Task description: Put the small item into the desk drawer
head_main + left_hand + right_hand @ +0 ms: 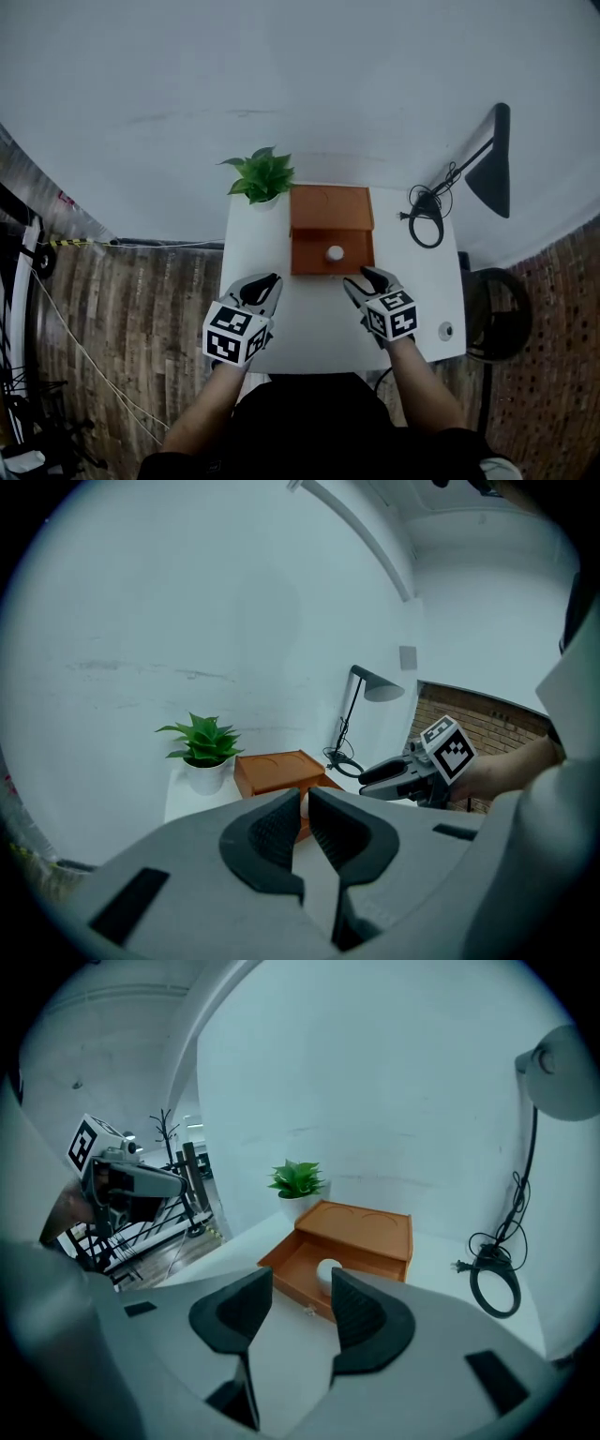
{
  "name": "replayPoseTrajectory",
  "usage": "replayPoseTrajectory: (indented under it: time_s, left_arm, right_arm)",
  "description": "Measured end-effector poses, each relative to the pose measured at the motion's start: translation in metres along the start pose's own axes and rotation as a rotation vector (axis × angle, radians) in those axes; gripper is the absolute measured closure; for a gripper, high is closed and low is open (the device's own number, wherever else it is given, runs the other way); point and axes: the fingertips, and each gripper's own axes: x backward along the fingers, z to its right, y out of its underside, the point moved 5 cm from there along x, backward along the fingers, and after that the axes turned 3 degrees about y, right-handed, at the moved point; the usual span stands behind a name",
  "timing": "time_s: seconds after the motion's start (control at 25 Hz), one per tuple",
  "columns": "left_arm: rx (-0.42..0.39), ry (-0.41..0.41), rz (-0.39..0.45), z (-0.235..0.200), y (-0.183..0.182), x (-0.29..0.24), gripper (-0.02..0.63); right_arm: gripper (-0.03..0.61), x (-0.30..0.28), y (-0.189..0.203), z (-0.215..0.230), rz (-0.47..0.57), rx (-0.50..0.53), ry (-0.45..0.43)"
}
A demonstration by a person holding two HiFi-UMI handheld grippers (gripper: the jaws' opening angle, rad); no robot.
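We hold both tools above the near half of the white worktop (pixel 309 328), one to each side of the middle. The left tool (pixel 265 281) is released: its jaws stand only a slit apart at the tips and grip nothing. The right tool (pixel 364 277) is released too, with its jaws wide apart and nothing between the pads. In its own view we see the drawer (pixel 295 1274) through that gap, well beyond the tips.

The small white item (pixel 335 253) lies inside the open drawer, near the right of its middle, apart from both tools. The drawer is pulled out toward us from the orange box (pixel 328 206), which stands at the back of the worktop.

Just left of the box stands a plant (pixel 261 176) in a white pot, at the back left corner. At the back right a black cord (pixel 427 223) lies coiled on the worktop, and a black lamp (pixel 492 169) rises beyond that edge.
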Motion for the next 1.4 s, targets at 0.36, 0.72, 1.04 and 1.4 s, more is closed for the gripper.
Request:
replayPoseTrajectory:
  time_s: [0.36, 0.72, 1.04, 1.4]
  left_arm:
    - [-0.032, 0.03, 0.06, 0.014, -0.016, 0.016, 0.578]
    - [-0.023, 0.0, 0.07, 0.036, -0.03, -0.001, 0.578]
    - [0.009, -0.043, 0.072, 0.075, -0.047, -0.042, 0.578]
    - [-0.044, -0.1, 0.086, 0.103, -0.071, -0.061, 0.578]
  right_arm:
    - [0.435, 0.053, -0.004, -0.023, 0.08, 0.013, 0.032]
    - [0.465, 0.076, -0.009, 0.006, 0.143, 0.007, 0.001]
    - [0.5, 0.101, 0.008, 0.06, 0.171, -0.054, -0.069]
    - [0.54, 0.14, -0.002, 0.11, 0.269, -0.05, -0.105]
